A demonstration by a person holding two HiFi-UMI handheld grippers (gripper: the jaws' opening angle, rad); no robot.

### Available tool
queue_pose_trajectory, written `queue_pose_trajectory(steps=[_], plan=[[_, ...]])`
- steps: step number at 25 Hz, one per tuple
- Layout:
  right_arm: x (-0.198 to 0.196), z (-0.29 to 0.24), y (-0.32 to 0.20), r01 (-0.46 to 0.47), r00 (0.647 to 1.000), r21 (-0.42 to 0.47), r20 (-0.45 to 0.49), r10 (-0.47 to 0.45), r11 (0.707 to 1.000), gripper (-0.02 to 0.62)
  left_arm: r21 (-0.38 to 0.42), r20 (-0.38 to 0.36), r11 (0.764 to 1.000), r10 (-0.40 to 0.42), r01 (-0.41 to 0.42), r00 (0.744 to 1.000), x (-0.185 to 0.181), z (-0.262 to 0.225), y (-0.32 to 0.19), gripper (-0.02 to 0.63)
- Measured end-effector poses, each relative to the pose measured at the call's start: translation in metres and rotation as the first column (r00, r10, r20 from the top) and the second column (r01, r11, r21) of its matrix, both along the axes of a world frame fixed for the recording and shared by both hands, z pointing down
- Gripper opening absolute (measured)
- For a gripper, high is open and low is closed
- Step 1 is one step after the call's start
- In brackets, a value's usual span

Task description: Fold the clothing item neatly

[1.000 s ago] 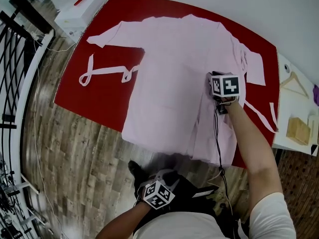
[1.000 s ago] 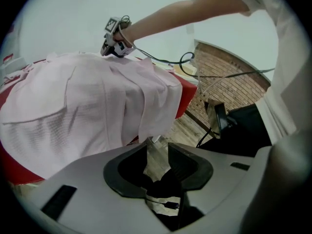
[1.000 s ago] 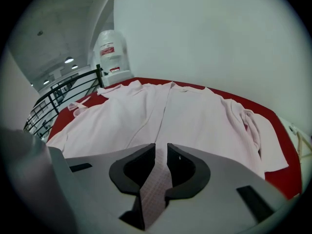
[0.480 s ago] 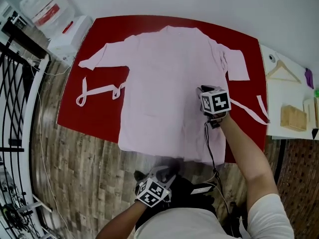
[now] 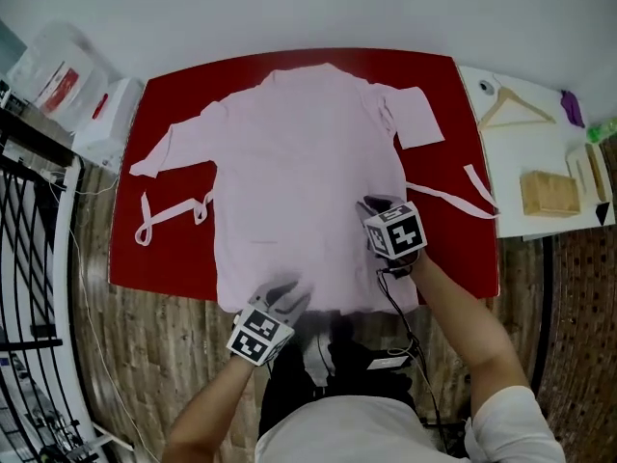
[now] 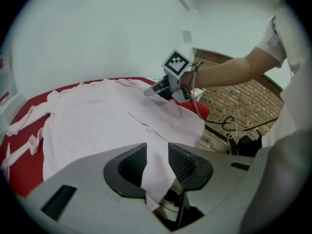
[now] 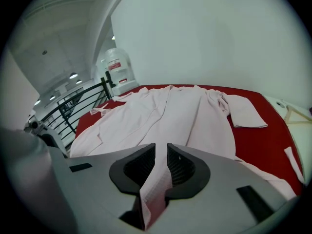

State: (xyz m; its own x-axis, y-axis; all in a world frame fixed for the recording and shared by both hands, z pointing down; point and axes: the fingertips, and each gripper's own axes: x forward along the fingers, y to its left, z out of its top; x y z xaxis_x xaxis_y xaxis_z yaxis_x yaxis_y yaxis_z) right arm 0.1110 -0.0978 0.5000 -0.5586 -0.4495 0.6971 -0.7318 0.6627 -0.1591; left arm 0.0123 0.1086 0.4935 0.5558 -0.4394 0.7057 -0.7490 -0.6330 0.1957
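A pale pink robe (image 5: 299, 162) lies spread flat on the red table (image 5: 453, 85), collar at the far side. Its left sleeve (image 5: 174, 148) is stretched out and its right sleeve (image 5: 419, 123) is folded short. My left gripper (image 5: 281, 300) is at the robe's near hem; in the left gripper view (image 6: 157, 162) its jaws are shut on a fold of pink cloth. My right gripper (image 5: 371, 207) hovers over the robe's right front. In the right gripper view (image 7: 161, 167) it pinches a strip of the same cloth. The left gripper view also shows the right gripper (image 6: 153, 90).
Loose pink ties lie at the table's left (image 5: 174, 215) and right (image 5: 453, 196). A white side table (image 5: 501, 210) on the right holds a wooden hanger (image 5: 516, 109) and a wooden block (image 5: 549, 191). A black railing (image 5: 29, 258) and white boxes (image 5: 101, 128) stand at the left.
My left gripper has come up from near my body to the robe's near hem. My right gripper has drawn nearer to me along the robe's right side, with its cloth.
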Motion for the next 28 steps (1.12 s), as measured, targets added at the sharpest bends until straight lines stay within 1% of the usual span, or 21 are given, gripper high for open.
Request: queue_pose_trajectory(steps=[2,5,11,16,20,24,28], plan=[[0.005,0.001,0.005,-0.015,1.0,-0.004,-0.001,0.015,1.0,0.055,0.015,0.019,0.999,0.034,-0.034,0.999,-0.005,-0.003,-0.019,0.115],[0.009,0.004,0.01,-0.038,0.999,-0.009,-0.008,0.038,0.999,0.055,0.025,0.024,0.996,0.082,-0.083,0.996,-0.006,-0.004,-0.039,0.115],[0.011,0.006,0.014,-0.109,0.994,-0.006,-0.032,0.109,0.994,0.055,0.022,-0.015,0.982,0.188,-0.188,0.982,-0.005,-0.002,-0.06,0.115],[0.008,0.001,0.028,-0.163,0.984,0.026,-0.064,0.164,0.986,0.055,0.026,-0.031,0.962,0.271,-0.271,0.962,-0.023,-0.006,-0.09,0.115],[0.004,0.002,0.049,-0.209,0.973,0.043,-0.09,0.212,0.977,0.055,0.032,-0.041,0.948,0.317,-0.316,0.947,-0.039,-0.01,-0.128,0.115],[-0.001,0.002,0.071,-0.267,0.958,0.041,-0.096,0.27,0.963,0.055,0.031,-0.042,0.933,0.36,-0.359,0.932,-0.046,-0.011,-0.162,0.115],[-0.002,0.0,0.093,-0.314,0.941,0.067,-0.111,0.32,0.947,0.055,-0.002,-0.066,0.925,0.38,-0.381,0.923,-0.045,-0.011,-0.195,0.115]])
